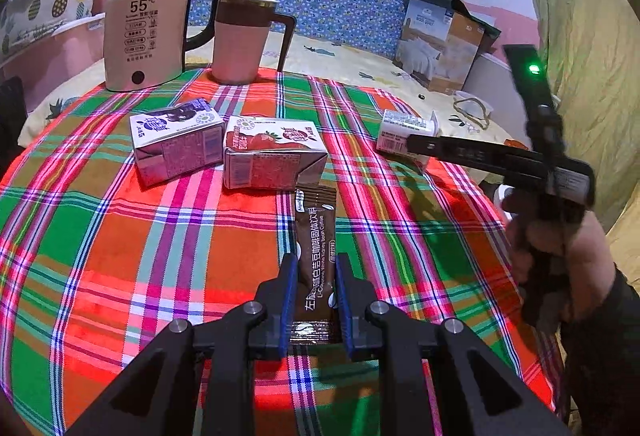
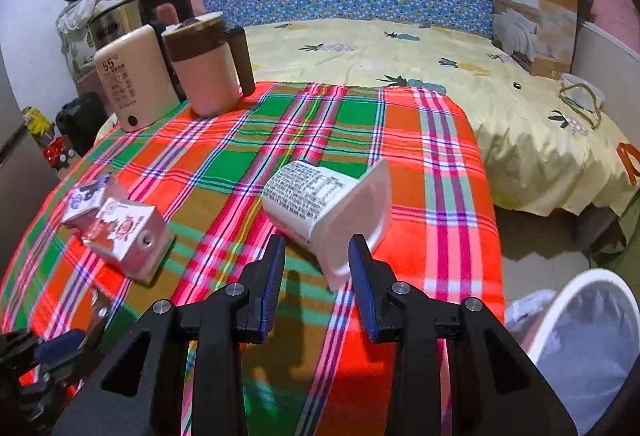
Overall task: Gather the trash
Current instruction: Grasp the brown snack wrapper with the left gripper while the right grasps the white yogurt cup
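Note:
My left gripper [image 1: 316, 260] is shut on a brown coffee sachet [image 1: 316, 232], which sticks out forward over the plaid tablecloth [image 1: 120, 236]. Just beyond it lie a purple drink carton [image 1: 176, 144] and a strawberry drink carton [image 1: 272, 152], side by side. A white yogurt cup [image 2: 316, 196] lies on its side near the table's right edge. My right gripper [image 2: 318, 242] hovers open just in front of it. The cup's lower rim reaches in between the fingertips, but the pads do not press on it. In the left wrist view the right gripper [image 1: 414, 145] reaches over the cup [image 1: 400, 128].
A cream kettle [image 1: 144, 36] and a pink lidded mug [image 1: 240, 36] stand at the table's far left. A white bin with a liner [image 2: 580, 336] sits on the floor to the right of the table. Behind is a bed with a yellow sheet [image 2: 400, 52] and a box [image 2: 536, 20].

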